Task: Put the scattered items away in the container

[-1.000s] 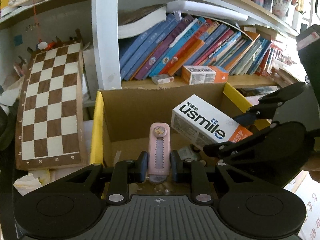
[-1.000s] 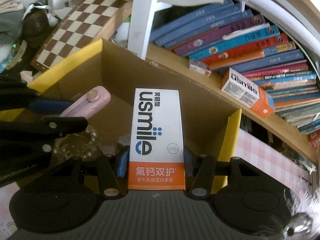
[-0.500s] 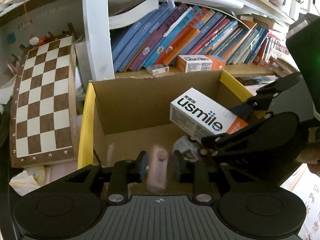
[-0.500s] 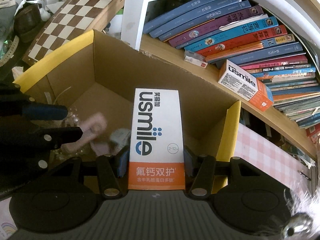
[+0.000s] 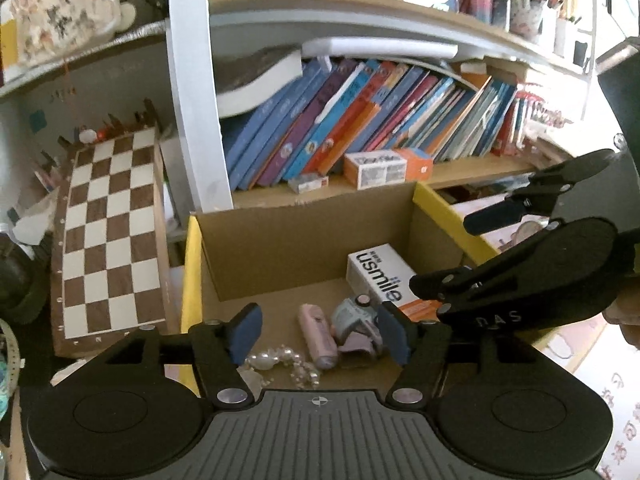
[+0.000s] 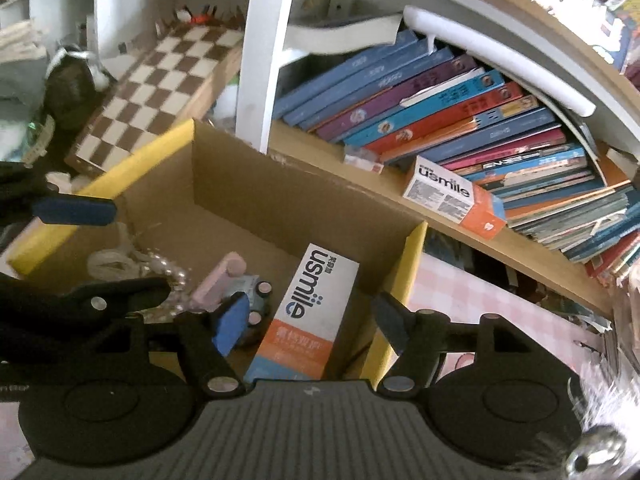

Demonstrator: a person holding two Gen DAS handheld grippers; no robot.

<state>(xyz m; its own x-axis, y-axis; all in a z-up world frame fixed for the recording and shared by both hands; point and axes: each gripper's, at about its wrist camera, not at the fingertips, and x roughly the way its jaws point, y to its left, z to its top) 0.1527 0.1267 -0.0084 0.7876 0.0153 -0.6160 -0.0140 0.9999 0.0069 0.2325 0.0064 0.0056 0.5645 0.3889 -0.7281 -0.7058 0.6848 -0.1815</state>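
My left gripper (image 5: pixel 320 332) has spread wide, the pink case (image 5: pixel 318 336) now lying in the cardboard box (image 5: pixel 280 256) just below it; my right gripper (image 6: pixel 310 322) likewise gapes, usmile carton (image 6: pixel 316 304) dropped beneath (both deliveries done).

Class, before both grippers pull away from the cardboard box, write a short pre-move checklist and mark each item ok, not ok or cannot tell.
1. Left gripper open and holding nothing: ok.
2. Right gripper open and holding nothing: ok.
3. Pink item lying on the floor of the cardboard box: ok.
4. usmile box inside the box, by its right wall: ok.
5. Scattered items left outside the box: cannot tell.
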